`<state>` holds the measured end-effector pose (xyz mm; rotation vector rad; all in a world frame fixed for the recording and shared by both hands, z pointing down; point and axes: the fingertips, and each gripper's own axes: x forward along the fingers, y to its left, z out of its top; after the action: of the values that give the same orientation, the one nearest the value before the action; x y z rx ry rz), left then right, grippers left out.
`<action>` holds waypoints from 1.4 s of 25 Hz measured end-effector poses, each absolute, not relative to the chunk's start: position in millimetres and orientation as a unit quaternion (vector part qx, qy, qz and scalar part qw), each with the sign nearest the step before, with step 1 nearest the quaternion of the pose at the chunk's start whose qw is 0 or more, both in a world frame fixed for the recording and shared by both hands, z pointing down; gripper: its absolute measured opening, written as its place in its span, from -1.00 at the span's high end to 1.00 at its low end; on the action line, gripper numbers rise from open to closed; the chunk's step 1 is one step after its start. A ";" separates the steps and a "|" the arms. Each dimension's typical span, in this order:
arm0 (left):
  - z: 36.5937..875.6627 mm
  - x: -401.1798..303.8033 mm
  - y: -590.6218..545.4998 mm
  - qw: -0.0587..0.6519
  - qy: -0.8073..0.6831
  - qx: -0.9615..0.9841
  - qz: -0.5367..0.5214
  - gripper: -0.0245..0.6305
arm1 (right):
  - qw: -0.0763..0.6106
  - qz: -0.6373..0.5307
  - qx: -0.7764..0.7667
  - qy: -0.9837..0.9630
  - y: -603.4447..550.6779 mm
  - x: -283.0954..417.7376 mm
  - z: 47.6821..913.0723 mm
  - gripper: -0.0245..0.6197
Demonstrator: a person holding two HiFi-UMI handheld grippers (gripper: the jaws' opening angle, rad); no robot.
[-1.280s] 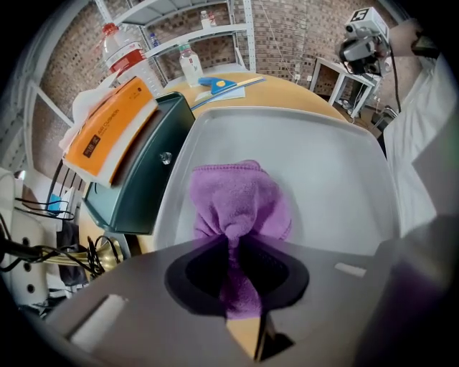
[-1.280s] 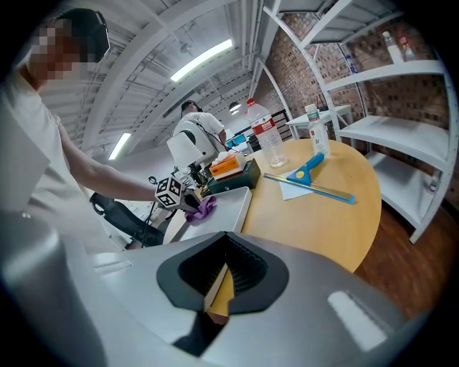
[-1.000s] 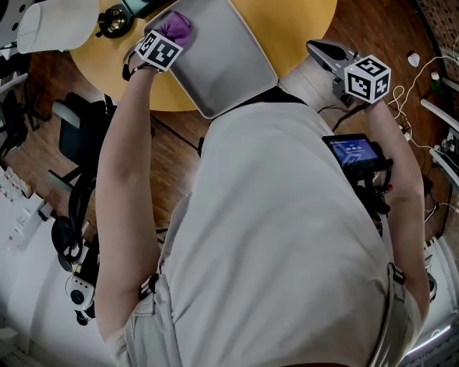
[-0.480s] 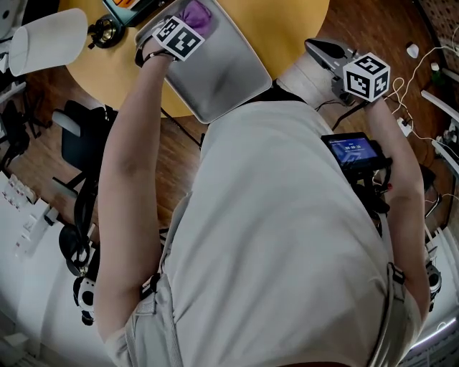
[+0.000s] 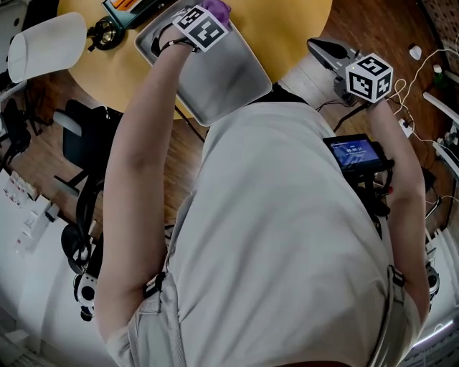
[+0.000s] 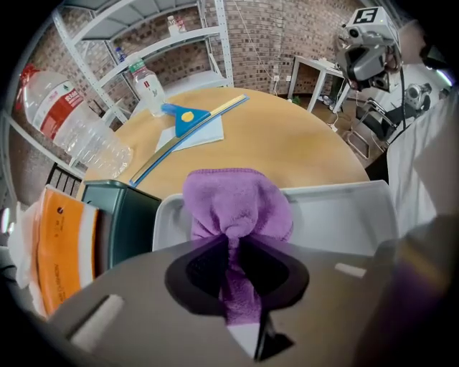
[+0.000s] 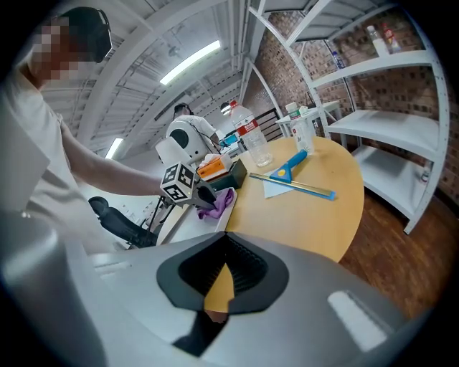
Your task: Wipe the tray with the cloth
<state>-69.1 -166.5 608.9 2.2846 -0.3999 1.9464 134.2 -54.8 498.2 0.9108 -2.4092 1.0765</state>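
A grey tray (image 5: pixel 215 79) lies on the round yellow table (image 5: pixel 287 29), overhanging its near edge. My left gripper (image 5: pixel 215 18) points steeply down over the tray's far end, shut on a bunched purple cloth (image 5: pixel 219 8). In the left gripper view the cloth (image 6: pixel 237 204) bulges out past the jaws and rests on the tray (image 6: pixel 337 215) near its far rim, with the left gripper (image 6: pixel 233 265) pinching its tail. My right gripper (image 5: pixel 321 49) hovers off the table's near right side, shut and empty. From the right gripper (image 7: pixel 215 297) view the cloth (image 7: pixel 219 201) and tray (image 7: pixel 204 215) show at a distance.
Beyond the tray lie a blue squeegee (image 6: pixel 188 115) on a paper sheet, a small bottle (image 6: pixel 147 82) and a large water bottle (image 6: pixel 72 122). A dark green box (image 6: pixel 118 218) and an orange packet (image 6: pixel 61 244) sit at the tray's left. Shelving (image 7: pixel 387 122) stands behind the table.
My left gripper has slid the purple cloth to the right along the tray's far end. The right gripper has stayed where it was.
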 end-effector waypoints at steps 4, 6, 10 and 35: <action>610.0 -71.8 -171.9 0.059 -0.126 0.748 0.649 0.76 | 0.171 0.383 0.324 -0.848 -53.8 137.0 499.5 0.91; 609.9 -73.8 -181.0 0.057 -0.131 0.749 0.647 0.76 | 0.172 0.385 0.325 -0.846 -52.4 139.0 501.7 0.91; 612.9 -103.5 -195.1 0.064 -0.140 0.705 0.692 0.76 | 0.177 0.386 0.326 -0.845 -49.2 141.4 504.7 0.91; 607.8 -209.8 -174.1 0.085 -0.201 0.715 0.665 0.76 | 0.186 0.374 0.293 -0.860 -48.7 119.5 497.5 0.91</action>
<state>-209.8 -174.1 607.8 2.1317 -0.5996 1.9823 119.5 -48.7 497.5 0.8247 -2.4238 1.0523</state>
